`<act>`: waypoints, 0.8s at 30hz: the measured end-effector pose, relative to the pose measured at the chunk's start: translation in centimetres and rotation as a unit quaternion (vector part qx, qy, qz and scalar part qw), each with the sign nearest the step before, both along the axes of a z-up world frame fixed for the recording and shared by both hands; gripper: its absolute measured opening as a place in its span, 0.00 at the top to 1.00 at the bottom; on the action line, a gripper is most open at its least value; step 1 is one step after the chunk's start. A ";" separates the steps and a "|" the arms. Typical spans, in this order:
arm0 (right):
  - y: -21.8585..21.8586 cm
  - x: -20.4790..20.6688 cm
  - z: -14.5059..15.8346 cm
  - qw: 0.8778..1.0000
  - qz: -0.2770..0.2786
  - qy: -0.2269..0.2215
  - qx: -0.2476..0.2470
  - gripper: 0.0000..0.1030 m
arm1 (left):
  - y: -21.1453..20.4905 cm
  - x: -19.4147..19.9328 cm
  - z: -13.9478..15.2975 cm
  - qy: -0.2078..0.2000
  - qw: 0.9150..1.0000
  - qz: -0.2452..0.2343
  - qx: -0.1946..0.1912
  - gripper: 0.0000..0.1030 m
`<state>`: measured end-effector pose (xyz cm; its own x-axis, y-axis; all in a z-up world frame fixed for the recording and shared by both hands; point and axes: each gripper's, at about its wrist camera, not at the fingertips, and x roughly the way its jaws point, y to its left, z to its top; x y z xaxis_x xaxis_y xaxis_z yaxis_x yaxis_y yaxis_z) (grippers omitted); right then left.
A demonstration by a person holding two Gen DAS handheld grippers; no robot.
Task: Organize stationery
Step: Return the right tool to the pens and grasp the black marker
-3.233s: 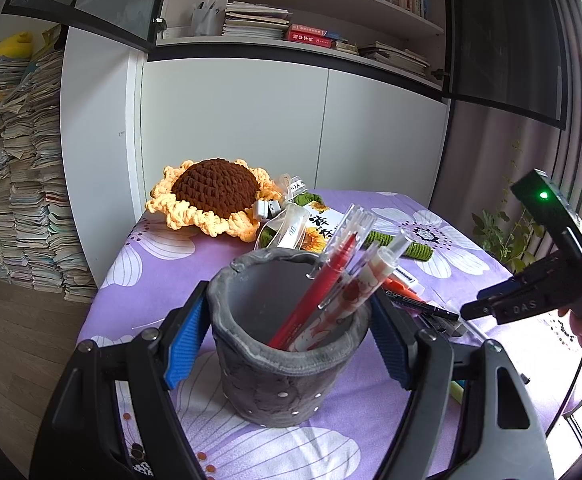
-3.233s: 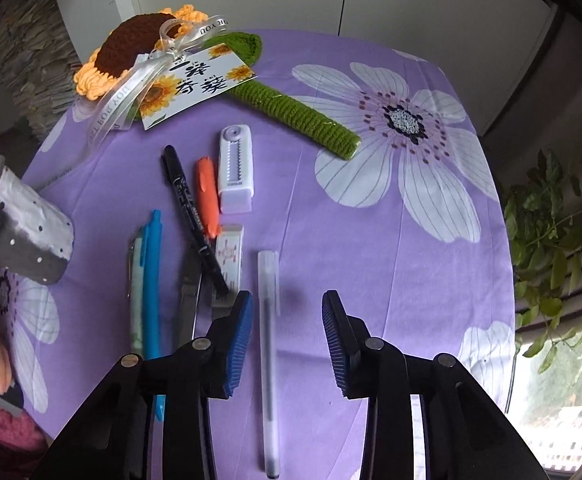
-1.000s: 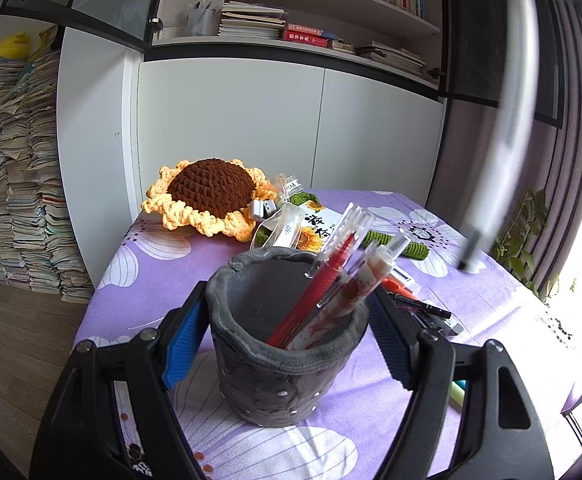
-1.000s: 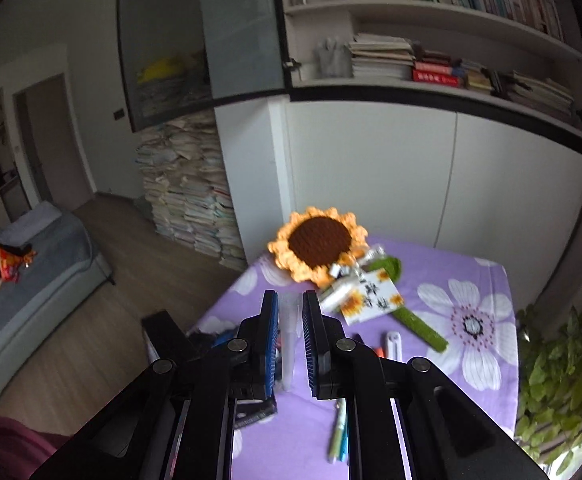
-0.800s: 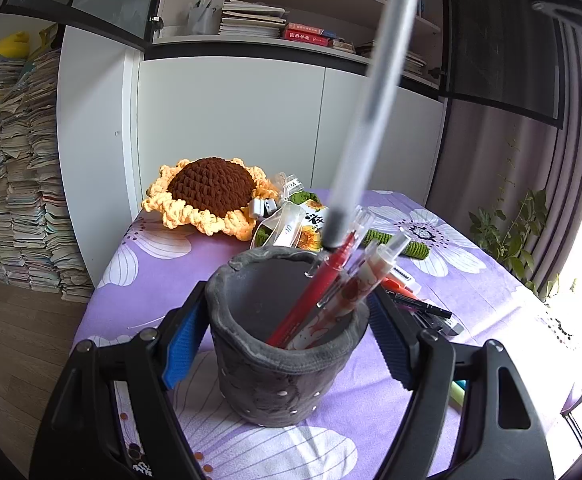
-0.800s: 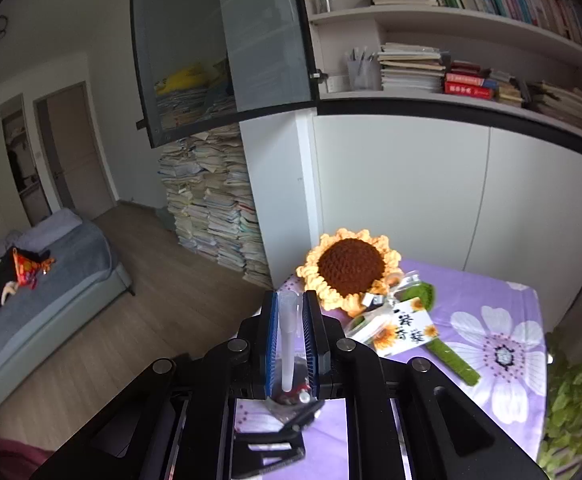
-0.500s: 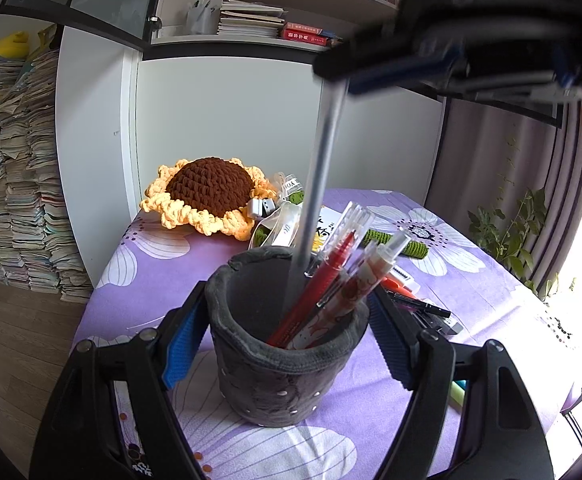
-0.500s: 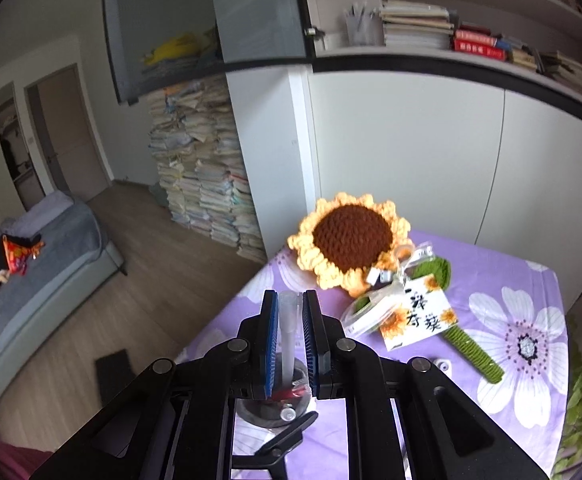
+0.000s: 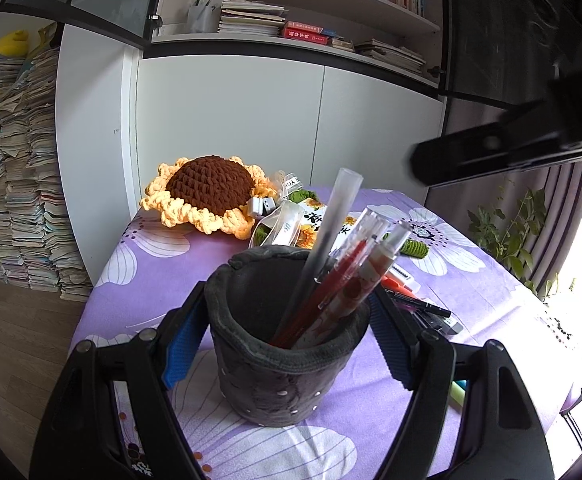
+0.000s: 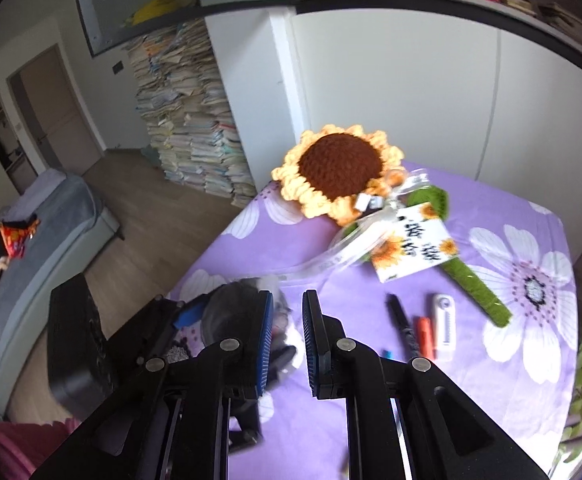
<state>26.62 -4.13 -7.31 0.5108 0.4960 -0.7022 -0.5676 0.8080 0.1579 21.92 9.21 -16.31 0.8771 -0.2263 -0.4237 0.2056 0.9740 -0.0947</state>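
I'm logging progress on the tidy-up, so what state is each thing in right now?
Pen cup: upright, held between the left gripper's pads.
Clear pen: standing in the cup, leaning.
Red pen: in the cup, leaning.
Right gripper: empty, jaws slightly apart.
Black marker: lying on the table.
Orange marker: lying on the table.

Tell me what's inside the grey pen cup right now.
The grey pen cup holds a clear frosted pen, a red pen and a clear pen with a red pattern, all leaning right. Their lower ends and the cup's bottom are hidden by its wall.
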 end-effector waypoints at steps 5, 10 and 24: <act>-4.1 -0.2 -0.5 0.997 -0.050 -0.012 -0.051 0.72 | 0.0 -0.1 0.0 -0.002 1.000 -0.002 0.000 0.26; -5.6 2.1 -5.9 0.987 -0.078 0.044 -0.131 0.70 | 0.0 -0.1 0.0 -0.001 1.000 -0.001 0.000 0.26; -0.3 8.1 -10.0 0.978 0.040 0.041 -0.199 0.70 | 0.1 -0.1 0.1 0.001 1.000 0.000 -0.001 0.26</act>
